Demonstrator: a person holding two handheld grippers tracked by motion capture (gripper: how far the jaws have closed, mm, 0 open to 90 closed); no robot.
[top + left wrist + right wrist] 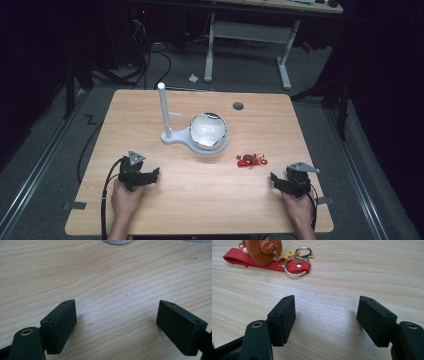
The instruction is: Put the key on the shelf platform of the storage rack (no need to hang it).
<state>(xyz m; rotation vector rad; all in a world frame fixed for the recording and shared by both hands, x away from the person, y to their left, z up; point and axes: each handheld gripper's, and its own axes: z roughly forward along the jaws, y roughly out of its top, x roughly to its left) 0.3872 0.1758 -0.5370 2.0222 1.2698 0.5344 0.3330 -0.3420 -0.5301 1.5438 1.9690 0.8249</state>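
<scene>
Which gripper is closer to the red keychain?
The right gripper: the red keychain lies just ahead of it, while the left gripper sits far across the table.

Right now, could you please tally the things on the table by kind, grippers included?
Grippers: 2, left gripper and right gripper
White stand with a post and bowl: 1
Red keychain: 1
Total: 4
</scene>
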